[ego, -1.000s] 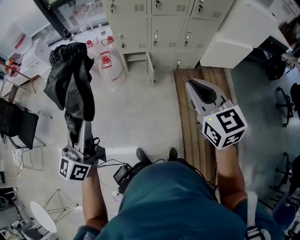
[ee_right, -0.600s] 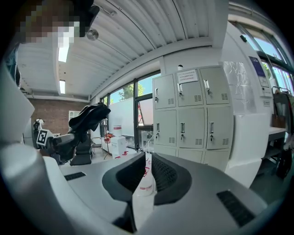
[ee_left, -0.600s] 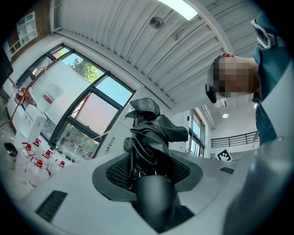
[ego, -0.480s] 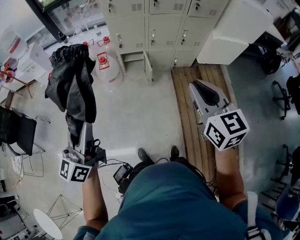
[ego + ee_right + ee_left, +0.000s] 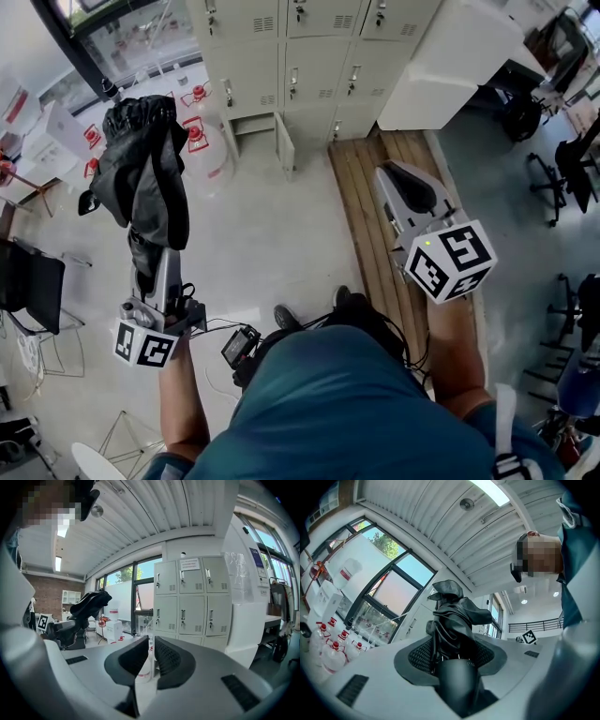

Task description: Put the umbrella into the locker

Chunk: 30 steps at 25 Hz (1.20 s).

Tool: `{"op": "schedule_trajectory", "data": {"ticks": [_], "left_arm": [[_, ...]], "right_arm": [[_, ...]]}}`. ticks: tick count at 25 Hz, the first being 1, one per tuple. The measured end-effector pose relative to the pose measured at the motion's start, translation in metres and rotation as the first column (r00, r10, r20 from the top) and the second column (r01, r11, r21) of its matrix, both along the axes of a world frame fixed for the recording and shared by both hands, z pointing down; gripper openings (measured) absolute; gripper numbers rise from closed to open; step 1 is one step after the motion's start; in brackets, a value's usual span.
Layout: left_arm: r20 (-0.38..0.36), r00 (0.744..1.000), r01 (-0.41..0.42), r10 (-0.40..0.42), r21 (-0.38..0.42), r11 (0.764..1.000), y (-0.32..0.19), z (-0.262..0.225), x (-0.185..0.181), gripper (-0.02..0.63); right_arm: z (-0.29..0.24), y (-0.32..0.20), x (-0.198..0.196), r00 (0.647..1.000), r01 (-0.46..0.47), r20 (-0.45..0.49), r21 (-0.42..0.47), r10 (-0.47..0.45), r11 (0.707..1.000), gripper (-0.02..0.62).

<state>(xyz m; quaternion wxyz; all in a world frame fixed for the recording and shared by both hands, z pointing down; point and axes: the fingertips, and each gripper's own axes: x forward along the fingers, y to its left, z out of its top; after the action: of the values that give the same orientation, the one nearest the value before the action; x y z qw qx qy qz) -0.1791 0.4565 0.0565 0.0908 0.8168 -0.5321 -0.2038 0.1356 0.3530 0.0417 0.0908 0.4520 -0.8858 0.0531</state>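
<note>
Left tool [image 5: 453, 657] grips a crumpled black fabric umbrella [image 5: 451, 616]. Only the right gripper view shows the right tool [image 5: 151, 654] with ribbed pads [image 5: 169, 660] narrowly parted, empty, before grey metal lockers [image 5: 194, 603].

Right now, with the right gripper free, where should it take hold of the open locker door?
The locker door's free outer edge, approached from the front. It stands swung out toward the person, nearly edge-on, so the right gripper's fingers can probably straddle the thin panel.
</note>
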Motion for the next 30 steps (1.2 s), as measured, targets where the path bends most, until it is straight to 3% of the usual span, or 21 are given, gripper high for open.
{"op": "schedule_trajectory", "data": {"ticks": [8, 30], "left_arm": [[0.001, 1.000, 0.002, -0.002, 0.014, 1.000, -0.025, -0.004, -0.002, 0.221], [-0.024, 0.984, 0.174, -0.175, -0.047, 0.984, -0.147, 0.007, 0.041, 0.221]], "right_arm": [[0.001, -0.048, -0.008, 1.000, 0.025, 0.002, -0.003, -0.025, 1.000, 0.049], [0.038, -0.235, -0.006, 0.978, 0.207, 0.047, -0.074, -0.203, 0.976, 0.049]]}}
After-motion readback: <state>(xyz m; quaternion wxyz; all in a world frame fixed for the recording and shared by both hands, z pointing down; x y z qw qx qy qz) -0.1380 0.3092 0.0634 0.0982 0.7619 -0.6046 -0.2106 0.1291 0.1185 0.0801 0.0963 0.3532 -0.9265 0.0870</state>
